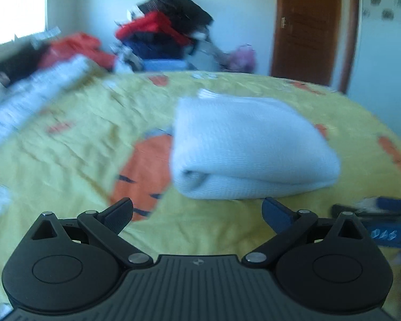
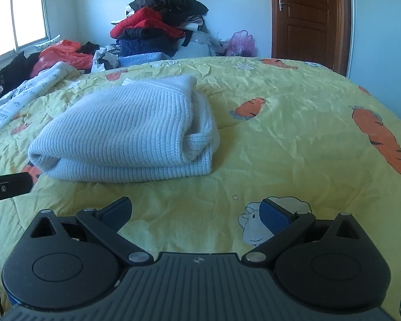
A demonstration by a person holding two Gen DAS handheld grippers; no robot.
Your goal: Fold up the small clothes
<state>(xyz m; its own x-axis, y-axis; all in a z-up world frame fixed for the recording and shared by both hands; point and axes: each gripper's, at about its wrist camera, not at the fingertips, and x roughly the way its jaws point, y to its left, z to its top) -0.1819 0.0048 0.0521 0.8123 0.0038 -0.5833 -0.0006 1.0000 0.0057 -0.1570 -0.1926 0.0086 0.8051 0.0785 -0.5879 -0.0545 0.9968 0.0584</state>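
Note:
A pale blue knitted sweater (image 2: 125, 131) lies folded in a thick bundle on the yellow carrot-print bedspread (image 2: 280, 139). It also shows in the blurred left wrist view (image 1: 251, 147), just beyond the fingers. My left gripper (image 1: 197, 214) is open and empty, close in front of the bundle. My right gripper (image 2: 197, 214) is open and empty, a little back from the bundle and to its right. Part of the left gripper (image 2: 8, 184) shows at the left edge of the right wrist view. Part of the right gripper (image 1: 382, 222) shows at the right edge of the left wrist view.
A tall heap of red, black and dark blue clothes (image 2: 157, 24) stands beyond the bed's far edge. Orange and black clothes (image 2: 61, 56) and a white printed quilt (image 2: 26, 91) lie at the far left. A brown door (image 2: 307, 18) is at the back right.

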